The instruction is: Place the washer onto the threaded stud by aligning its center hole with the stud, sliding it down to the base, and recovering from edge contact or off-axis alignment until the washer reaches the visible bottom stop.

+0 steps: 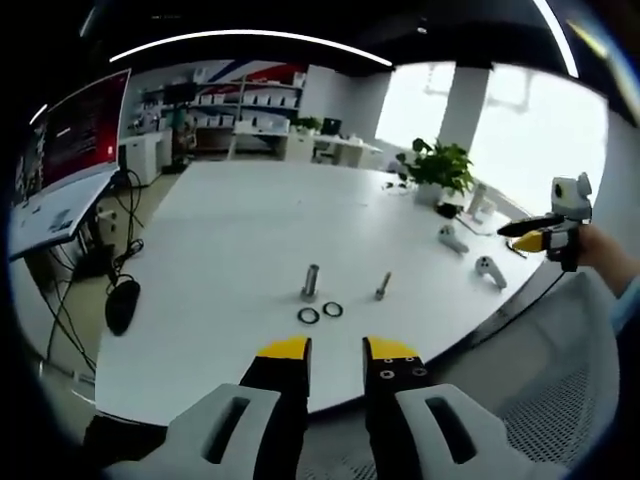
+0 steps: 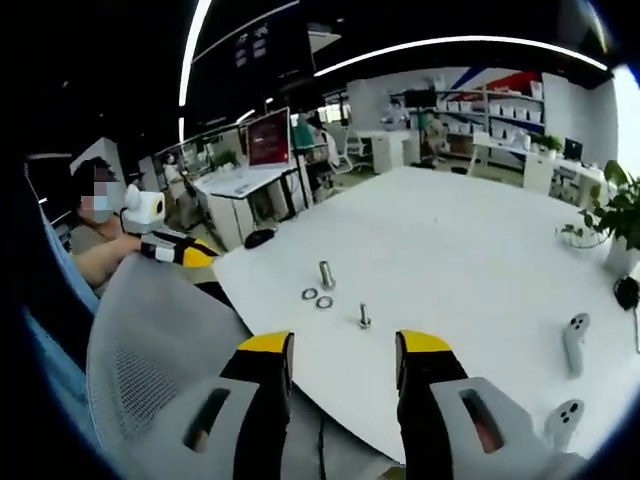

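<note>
White table [image 1: 250,230] carries two washers [image 1: 320,313] beside the threaded stud [image 1: 310,281]; I see both tools, left tool [image 1: 337,352] and right tool [image 2: 343,345], gaping, empty.

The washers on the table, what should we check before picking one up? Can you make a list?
1. Both washers lie flat on the white table: ok.
2. Nothing covers the washers: ok.
3. The big threaded stud stands upright: ok.
4. The small bolt stands apart from the stud: ok.
5. Left gripper open and holding nothing, hanging short of the table edge: ok.
6. Right gripper open and holding nothing: ok.
</note>
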Demonstrator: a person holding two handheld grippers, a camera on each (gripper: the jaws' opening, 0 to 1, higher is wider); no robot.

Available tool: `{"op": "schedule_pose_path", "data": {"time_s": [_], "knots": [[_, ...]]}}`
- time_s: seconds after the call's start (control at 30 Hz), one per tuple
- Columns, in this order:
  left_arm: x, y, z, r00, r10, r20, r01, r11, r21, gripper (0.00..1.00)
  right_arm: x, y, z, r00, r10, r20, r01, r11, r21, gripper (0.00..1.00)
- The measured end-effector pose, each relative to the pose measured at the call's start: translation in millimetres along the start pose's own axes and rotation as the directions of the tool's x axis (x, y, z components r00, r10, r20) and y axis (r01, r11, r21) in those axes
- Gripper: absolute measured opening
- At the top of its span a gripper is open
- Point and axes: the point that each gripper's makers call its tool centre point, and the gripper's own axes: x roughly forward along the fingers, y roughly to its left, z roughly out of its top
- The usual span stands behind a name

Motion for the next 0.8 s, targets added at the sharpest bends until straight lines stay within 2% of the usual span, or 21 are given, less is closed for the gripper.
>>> {"op": "schedule_pose_path", "data": {"time_s": [0.03, 0.07, 0.17, 0.27, 0.37, 0.5, 0.57, 0.6, 0.67, 0.8], "knots": [[0.3, -0.2, -0.2, 1.0, 0.0, -0.001, 0.0, 1.0, 0.002, 0.18, -2.1, -6.8, -5.9, 0.999, -0.053, -0.011, 0.053, 0.998, 0.014, 0.44], [0.4, -0.4, -0.6, 1.0, -0.002, -0.004, 0.002, 1.0, -0.003, 0.18, -3.4, -8.6, -11.3, 0.997, -0.074, -0.024, 0.075, 0.997, 0.027, 0.44], [1.0, 0.0, -2.6, 1.0, -0.005, -0.016, 0.005, 1.0, -0.015, 0.18, -2.3, -4.9, -19.7, 0.996, -0.083, -0.023, 0.084, 0.996, 0.036, 0.44], [1.5, -0.4, -3.9, 1.0, -0.009, -0.024, 0.008, 1.0, -0.015, 0.17, -0.9, -7.9, -34.3, 0.99, -0.12, -0.075, 0.12, 0.993, -0.002, 0.44], [1.2, 0.3, -2.5, 1.0, -0.016, -0.011, 0.015, 0.999, -0.034, 0.17, 0.2, -3.0, -39.9, 0.991, -0.109, -0.079, 0.108, 0.994, -0.027, 0.44], [0.2, 0.9, -1.2, 1.0, -0.011, 0.002, 0.011, 0.999, -0.05, 0.18, -0.2, -2.2, -42.8, 0.991, -0.114, -0.076, 0.113, 0.993, -0.02, 0.44], [-0.4, 1.1, -1.5, 1.0, -0.004, 0.003, 0.004, 0.999, -0.039, 0.18, -0.8, 3.4, -43.4, 0.992, -0.094, -0.079, 0.092, 0.995, -0.025, 0.4], [-0.5, 1.6, -0.5, 1.0, 0.0, 0.007, 0.0, 0.999, -0.039, 0.18, -0.9, 9.4, -40.4, 0.995, -0.073, -0.063, 0.07, 0.996, -0.048, 0.38], [-0.1, 2.3, 0.6, 1.0, 0.001, 0.011, 0.0, 0.999, -0.049, 0.18, -2.6, 16.0, -38.0, 0.996, -0.076, -0.042, 0.072, 0.994, -0.085, 0.37], [-1.0, -0.4, 2.1, 0.999, -0.015, 0.03, 0.016, 0.999, -0.052, 0.18, -2.2, 24.2, -55.0, 0.994, -0.038, -0.103, 0.036, 0.999, -0.02, 0.38]]}}
